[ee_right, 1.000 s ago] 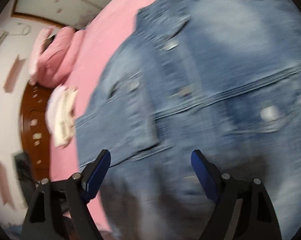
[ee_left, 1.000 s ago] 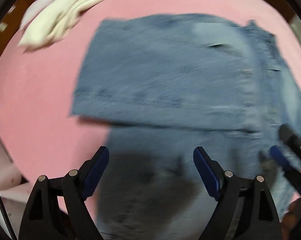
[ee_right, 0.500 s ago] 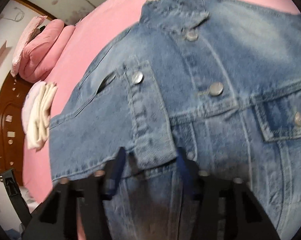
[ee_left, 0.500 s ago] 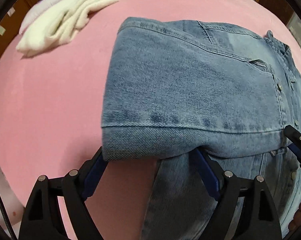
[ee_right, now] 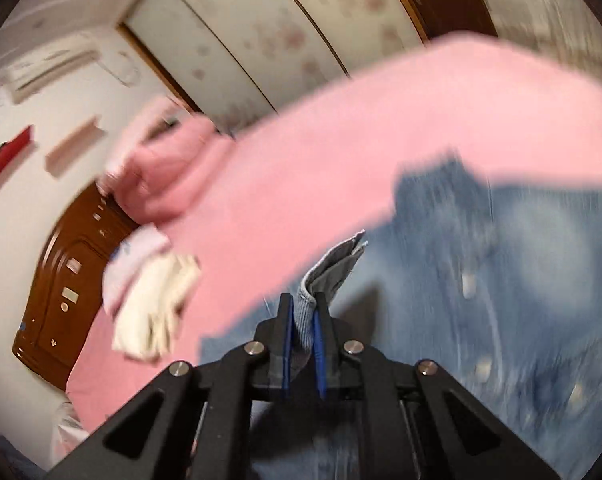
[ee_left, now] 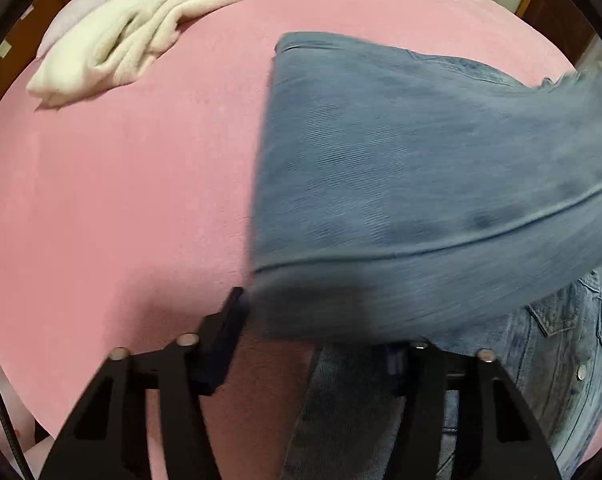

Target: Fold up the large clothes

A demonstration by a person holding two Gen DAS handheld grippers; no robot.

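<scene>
1. Since half a second ago my left claw [ee_left: 317,344] has narrowed and is closing with the denim jacket's [ee_left: 401,184] folded hem between its fingers; whether the pads press yet, I cannot tell.
2. My right claw [ee_right: 301,336], wide a second ago, is closing and now pinches a fold of denim, lifted off the pink bed [ee_left: 121,200].
3. A folded cream garment [ee_left: 133,36] lies well apart on the bed's left; the raised, blurred hem hides my left claw's right finger.
4. Only the right view shows the wooden headboard [ee_right: 65,280], pink pillows [ee_right: 161,176] and wardrobe doors [ee_right: 261,32].
</scene>
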